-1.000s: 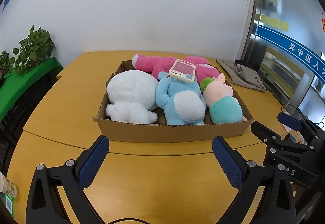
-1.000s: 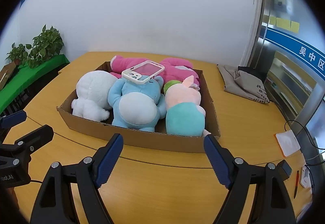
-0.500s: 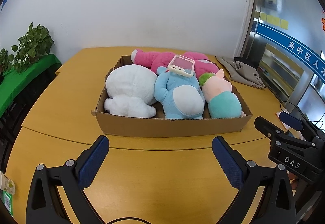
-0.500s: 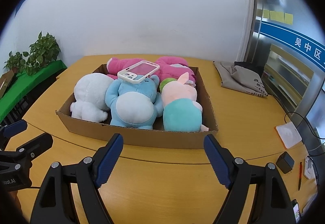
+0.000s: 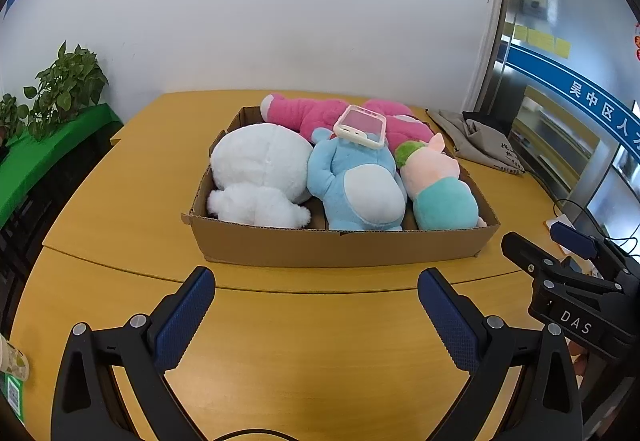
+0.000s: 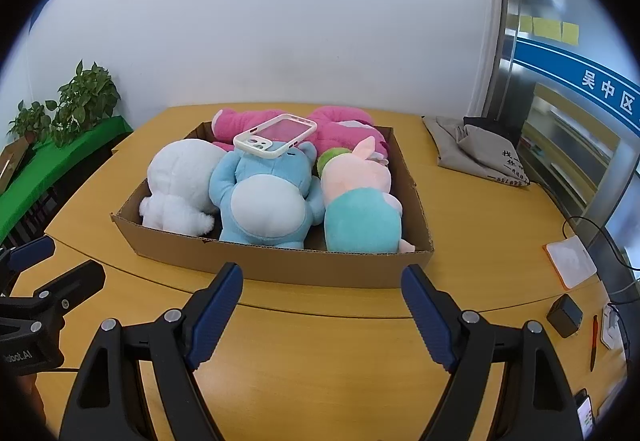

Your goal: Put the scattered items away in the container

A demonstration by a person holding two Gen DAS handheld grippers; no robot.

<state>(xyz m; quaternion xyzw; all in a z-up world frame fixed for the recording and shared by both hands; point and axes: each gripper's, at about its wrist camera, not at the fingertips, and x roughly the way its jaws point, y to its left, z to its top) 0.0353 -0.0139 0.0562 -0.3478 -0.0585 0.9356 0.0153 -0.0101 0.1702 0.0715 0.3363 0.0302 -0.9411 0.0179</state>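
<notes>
Looks like the end of the job, or a pause before a last check. The cardboard box (image 5: 340,245) sits mid-bench (image 5: 120,201) and already holds everything plush: white plush (image 5: 260,169) on the left, blue plush (image 5: 356,189) in the middle, pink-and-teal plush (image 5: 440,193) on the right, big pink plush (image 5: 320,113) along the far wall. The phone case (image 5: 360,127) lies on top of the blue plush's head, tilted, not down in the box.

Left gripper (image 5: 316,317) and right gripper (image 6: 322,315) both hang over bare bench on the near side of the box, fingers spread wide, nothing between them.

No loose toys visible on the bench. A grey bag (image 6: 476,153) lies far right; can't tell whether it counts as a scattered item.

Next move, my read: either seat the case lower so it can't slide off, or back away and finish. If the case, approach from above with a light pinch on its rim.
</notes>
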